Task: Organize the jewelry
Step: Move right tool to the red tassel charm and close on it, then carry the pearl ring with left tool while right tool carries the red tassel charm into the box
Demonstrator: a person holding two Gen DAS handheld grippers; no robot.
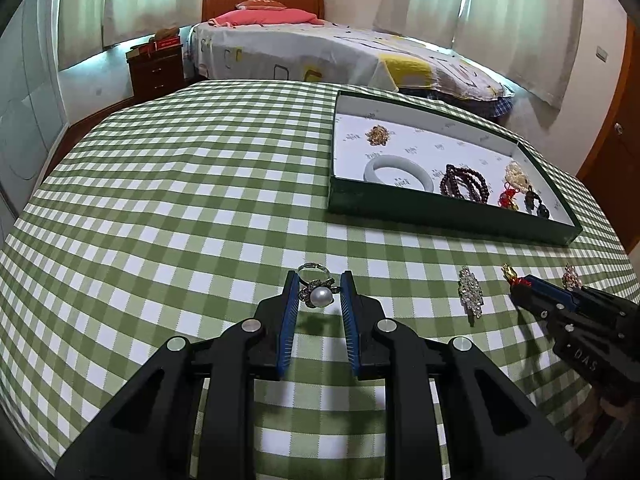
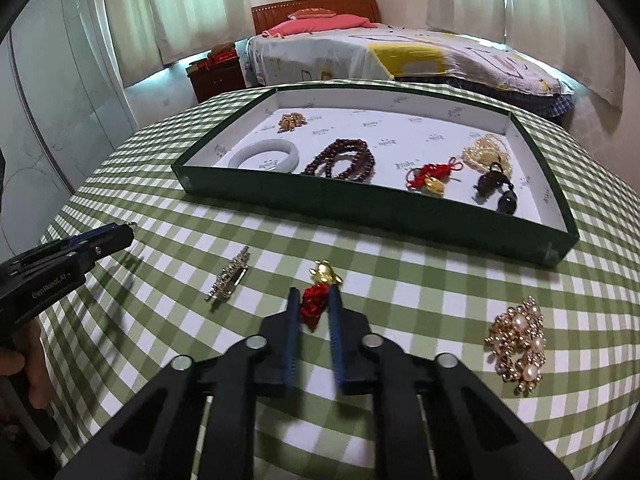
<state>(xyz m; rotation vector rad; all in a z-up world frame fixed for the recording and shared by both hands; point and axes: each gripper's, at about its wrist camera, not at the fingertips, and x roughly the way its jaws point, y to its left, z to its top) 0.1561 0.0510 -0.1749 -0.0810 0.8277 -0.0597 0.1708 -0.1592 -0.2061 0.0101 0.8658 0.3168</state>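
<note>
The left tool (image 1: 319, 294) brackets the pearl ring (image 1: 316, 290) on the table (image 1: 180, 200), pads apart; it should close squarely on the flower head. The right tool (image 2: 315, 306) appears to pinch the red-knot gold charm (image 2: 316, 300), ready to lift it into the green tray (image 2: 360, 216). The gingham cloth may slip. A bed (image 1: 304, 52) stands beyond.

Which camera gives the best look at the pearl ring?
The left wrist view. There the pearl ring lies on the checked tablecloth right between the open fingers of the left gripper, with its band and flower setting clear. The right wrist view shows only the left gripper from the side; the ring is hidden.
</note>
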